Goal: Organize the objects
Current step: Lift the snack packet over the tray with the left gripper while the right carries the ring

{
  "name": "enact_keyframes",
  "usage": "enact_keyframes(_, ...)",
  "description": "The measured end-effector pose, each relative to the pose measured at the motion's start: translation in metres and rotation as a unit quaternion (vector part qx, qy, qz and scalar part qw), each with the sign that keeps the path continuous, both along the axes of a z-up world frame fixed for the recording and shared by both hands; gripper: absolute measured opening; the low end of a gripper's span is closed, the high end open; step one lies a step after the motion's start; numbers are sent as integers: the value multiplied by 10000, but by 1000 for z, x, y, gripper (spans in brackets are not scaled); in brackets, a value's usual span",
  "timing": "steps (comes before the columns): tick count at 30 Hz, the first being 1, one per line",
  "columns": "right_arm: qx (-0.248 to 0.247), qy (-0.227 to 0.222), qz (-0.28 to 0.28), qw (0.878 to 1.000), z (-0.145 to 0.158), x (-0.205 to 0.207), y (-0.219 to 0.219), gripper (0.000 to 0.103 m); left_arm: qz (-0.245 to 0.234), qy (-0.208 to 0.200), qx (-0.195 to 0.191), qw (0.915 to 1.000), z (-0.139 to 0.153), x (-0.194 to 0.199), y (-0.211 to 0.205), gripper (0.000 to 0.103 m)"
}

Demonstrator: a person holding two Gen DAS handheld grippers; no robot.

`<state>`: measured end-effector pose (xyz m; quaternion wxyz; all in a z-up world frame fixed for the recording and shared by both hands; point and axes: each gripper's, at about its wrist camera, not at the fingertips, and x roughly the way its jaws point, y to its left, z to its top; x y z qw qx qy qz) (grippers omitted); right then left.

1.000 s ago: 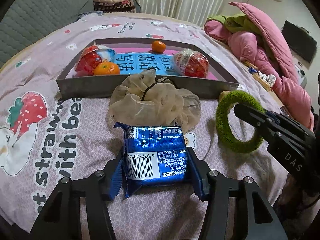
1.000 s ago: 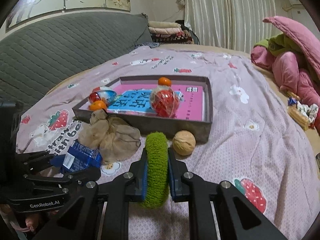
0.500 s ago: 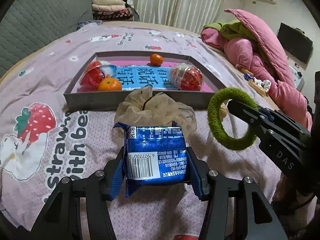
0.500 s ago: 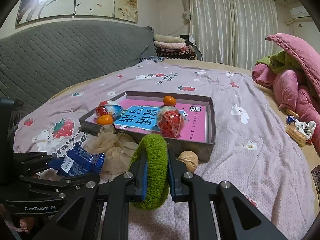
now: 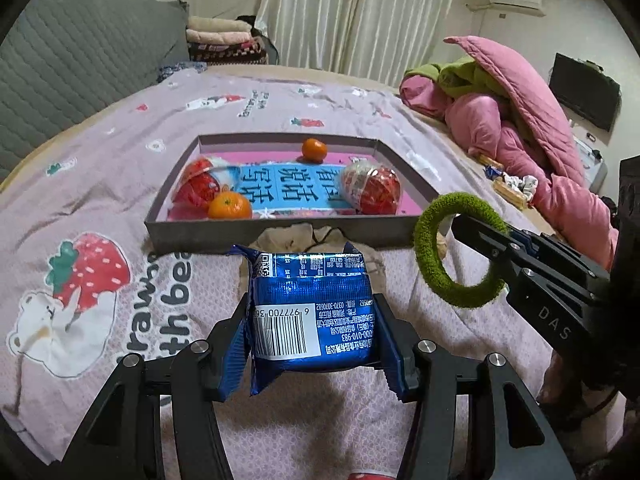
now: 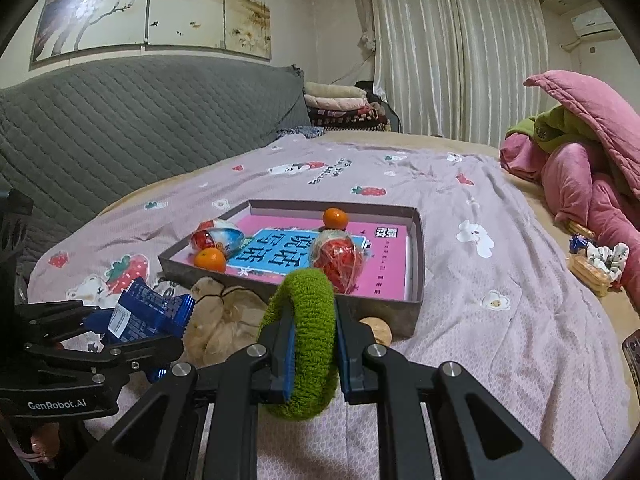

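While tangerines point(image 5: 229, 205) are lying boxed, the left gripper point(image 5: 310, 320) is clamping a blue packet point(image 5: 310, 308), the right gripper point(image 6: 314, 344) a green ring point(image 6: 308, 344); a scrunchie point(image 6: 224, 320) is waiting.

Blue snack packet point(image 5: 310, 312): barcode w/ digits "6 977700", upside down. Right claw point(image 5: 460, 220) arm: "DAS". Left claw point(image 6: 120, 336) body: "GenRobot.AI". Bedsheet point(image 5: 120, 160): partial "thbea". Book point(image 6: 280, 252) in box: large Chinese chars, not legible to me.

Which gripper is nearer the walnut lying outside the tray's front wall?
Right. The right gripper, shut on the green ring, sits just beside the walnut; the left gripper, holding the blue packet, is farther off, past the beige scrunchie.
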<state>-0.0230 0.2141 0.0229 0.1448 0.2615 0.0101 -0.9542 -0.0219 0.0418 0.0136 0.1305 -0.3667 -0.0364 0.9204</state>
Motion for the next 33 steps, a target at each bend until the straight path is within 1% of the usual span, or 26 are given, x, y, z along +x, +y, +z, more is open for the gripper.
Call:
enact_keyframes(7, -37, 49, -64, 10000, 1, -3, -1, 17, 5, 202, -47, 9998, 6, -6, -1, 57)
enact_keyframes(22, -118, 144, -328, 9993, 5, -20, 11, 17, -50, 257, -29, 9997, 7, -40, -1, 57)
enact_keyframes(29, -137, 151, -499, 9985, 5, -29, 18, 17, -122, 256, -23, 9996, 11, -60, 1, 57)
enact_keyframes(33, -138, 202, -604, 9979, 8, -32, 23, 17, -146, 334, -49, 9993, 15, -72, 2, 57)
